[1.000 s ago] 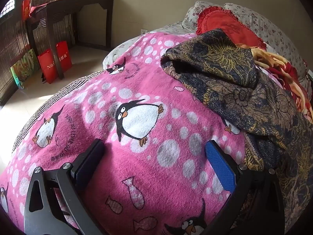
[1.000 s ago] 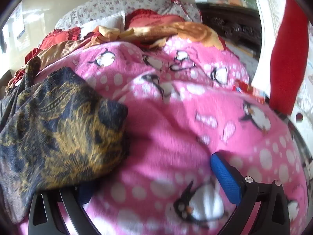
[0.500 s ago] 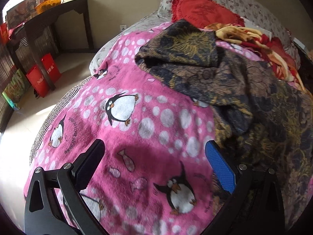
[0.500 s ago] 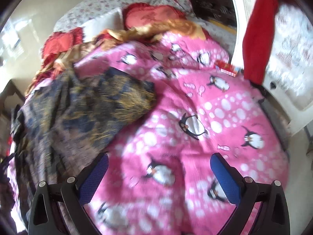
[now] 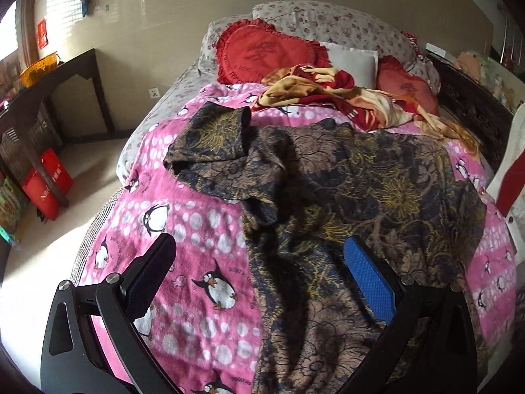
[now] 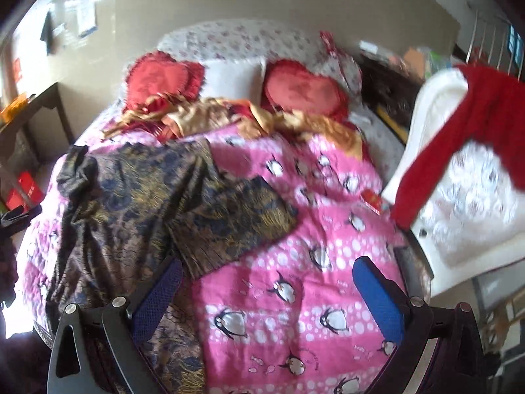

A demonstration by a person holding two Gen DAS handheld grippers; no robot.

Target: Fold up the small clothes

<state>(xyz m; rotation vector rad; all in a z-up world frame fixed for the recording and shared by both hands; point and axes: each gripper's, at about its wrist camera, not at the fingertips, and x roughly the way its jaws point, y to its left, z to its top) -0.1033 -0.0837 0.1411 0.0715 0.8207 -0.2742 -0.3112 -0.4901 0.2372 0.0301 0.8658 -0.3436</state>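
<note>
A dark navy garment with a gold flower print (image 5: 344, 190) lies spread and rumpled on a pink penguin blanket (image 5: 183, 229). One sleeve is folded over at its far left, the other sticks out at the right (image 6: 236, 223). My left gripper (image 5: 259, 266) hangs open above the garment's near left edge, with nothing between its fingers. My right gripper (image 6: 269, 282) is open too, held above the blanket just right of the garment (image 6: 131, 203), its left pad (image 6: 157, 295) over the cloth. Neither gripper touches the fabric.
Red heart cushions (image 5: 262, 52), a white pillow (image 5: 351, 62) and a crumpled gold and red cloth (image 5: 328, 88) lie at the head of the bed. A dark side table (image 5: 49, 78) and red bags (image 5: 46, 184) stand left. A white chair with a red garment (image 6: 466, 138) stands right.
Both grippers have risen and pulled back from close to the bedding, so the whole garment and bed now show. The garment lies released. Both stay open.
</note>
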